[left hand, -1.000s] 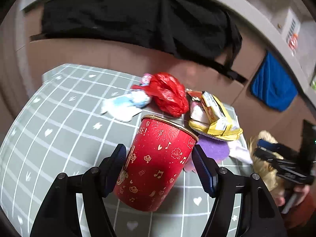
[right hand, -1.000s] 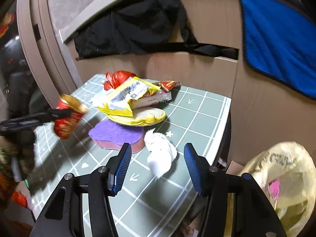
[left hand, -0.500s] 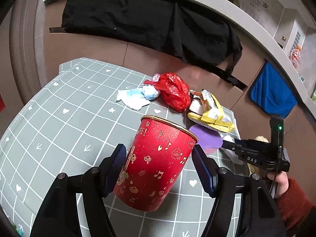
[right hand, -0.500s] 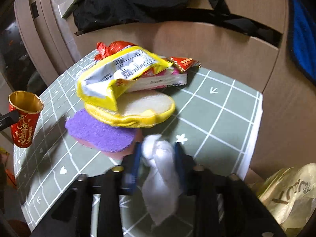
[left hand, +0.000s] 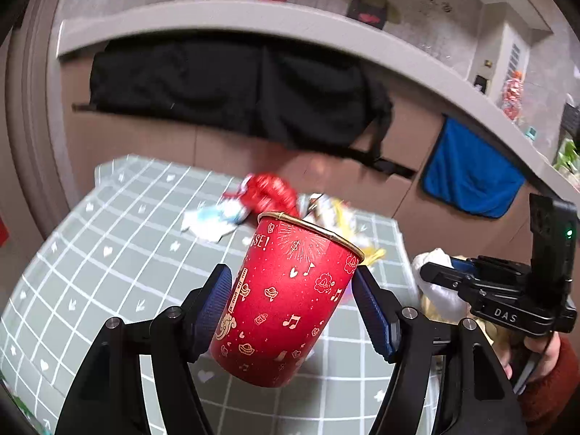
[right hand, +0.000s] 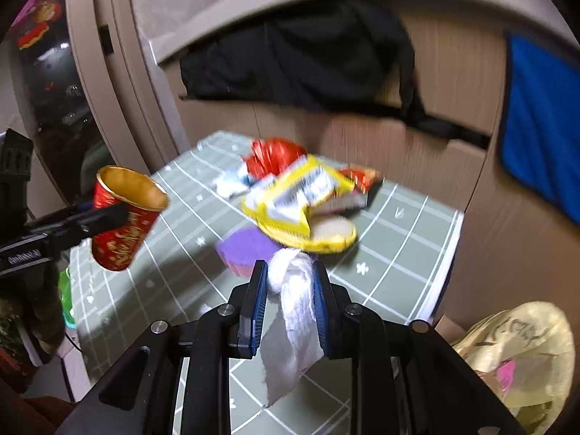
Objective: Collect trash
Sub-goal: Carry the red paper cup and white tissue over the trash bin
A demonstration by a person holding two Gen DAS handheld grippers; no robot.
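Left wrist view: the left gripper (left hand: 291,297) holds a red cup (left hand: 282,308) tilted above the desk (left hand: 108,272), blue fingers (left hand: 214,304) pressed on both its sides; its inside is hidden here, and looks bare gold from the right wrist. A yellow bag (right hand: 518,355) sits off the desk's corner, something pink inside. Between them on the desk lie a red wrapper (right hand: 272,156), yellow packet (right hand: 301,195) and purple pad (right hand: 246,246). The right gripper (right hand: 290,304) pinches a white tissue (right hand: 293,311), lifted clear of the desk, hanging between its fingers
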